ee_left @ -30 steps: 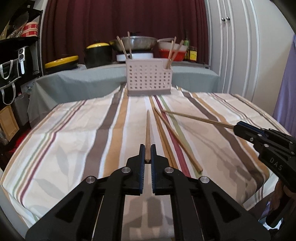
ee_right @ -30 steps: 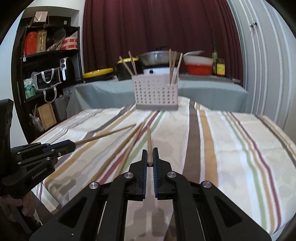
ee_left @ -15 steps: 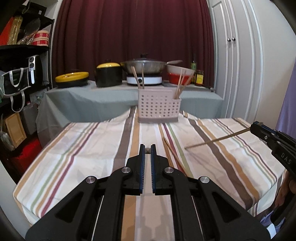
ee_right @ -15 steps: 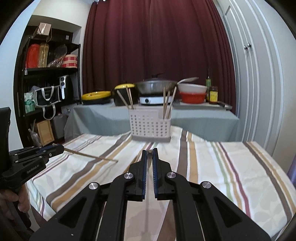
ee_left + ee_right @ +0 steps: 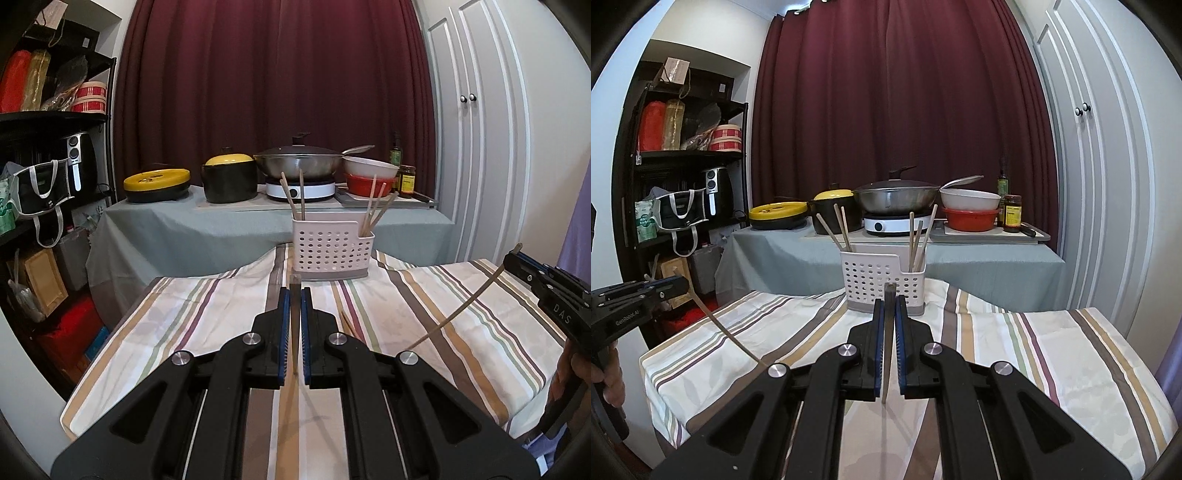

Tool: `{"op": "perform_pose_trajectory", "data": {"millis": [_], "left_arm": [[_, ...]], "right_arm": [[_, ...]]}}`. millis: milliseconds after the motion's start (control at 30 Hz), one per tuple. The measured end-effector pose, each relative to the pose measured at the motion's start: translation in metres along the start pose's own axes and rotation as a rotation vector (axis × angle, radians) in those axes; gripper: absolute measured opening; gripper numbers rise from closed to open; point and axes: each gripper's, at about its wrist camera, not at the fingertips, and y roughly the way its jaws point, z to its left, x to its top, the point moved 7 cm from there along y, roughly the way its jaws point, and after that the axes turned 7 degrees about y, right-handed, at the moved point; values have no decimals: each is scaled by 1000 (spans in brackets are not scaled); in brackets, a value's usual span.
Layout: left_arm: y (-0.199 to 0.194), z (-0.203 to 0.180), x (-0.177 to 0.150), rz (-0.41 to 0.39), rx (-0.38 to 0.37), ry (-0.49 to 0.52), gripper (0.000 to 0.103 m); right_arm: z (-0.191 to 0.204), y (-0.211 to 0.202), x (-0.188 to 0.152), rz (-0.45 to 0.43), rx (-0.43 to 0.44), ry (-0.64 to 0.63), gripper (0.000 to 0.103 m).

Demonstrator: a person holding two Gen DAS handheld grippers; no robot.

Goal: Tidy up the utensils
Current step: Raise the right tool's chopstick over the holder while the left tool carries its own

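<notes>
Left gripper (image 5: 295,295) pinches one chopstick (image 5: 294,332); right gripper (image 5: 890,304) likewise clamps another chopstick (image 5: 887,347)

Matt black plastic on the left tool (image 5: 295,295), blue ribbed pads inside, bright metal screw heads on top. Same finish on the right tool (image 5: 890,302). Each clamps a pale, bare wooden chopstick (image 5: 294,332), smooth and unvarnished; the other chopstick (image 5: 886,354) looks alike. Woven striped cloth (image 5: 424,306) covers the counter, soft and matt. The basket (image 5: 330,251) is perforated off-white plastic on a grey base, slightly satin. Behind, a plain grey cloth (image 5: 184,229), a shiny brushed-metal wok (image 5: 299,166) and a glossy yellow lid (image 5: 229,159). Heavy matt maroon curtain (image 5: 277,74).
</notes>
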Motion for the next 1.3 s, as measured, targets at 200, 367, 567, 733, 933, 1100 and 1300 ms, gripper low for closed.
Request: {"op": "perform_pose_trajectory", "data": {"millis": [200, 367, 567, 733, 933, 1100, 1300], "left_arm": [[17, 6, 12, -2, 1, -5, 6], [31, 11, 21, -8, 1, -7, 6], [44, 12, 30, -14, -9, -14, 6], [49, 14, 40, -5, -28, -24, 6], [52, 18, 61, -20, -52, -39, 6], [51, 21, 89, -78, -40, -22, 6], [54, 19, 133, -173, -32, -12, 6]], "right_arm": [[3, 14, 10, 1, 0, -12, 7], [3, 25, 16, 1, -3, -20, 7], [3, 37, 23, 1, 8, -11, 7], [5, 43, 34, -8, 21, -13, 6], [9, 48, 55, -34, 44, -20, 6], [15, 51, 82, -84, 44, -47, 6], [23, 60, 122, -158, 54, -71, 6]]}}
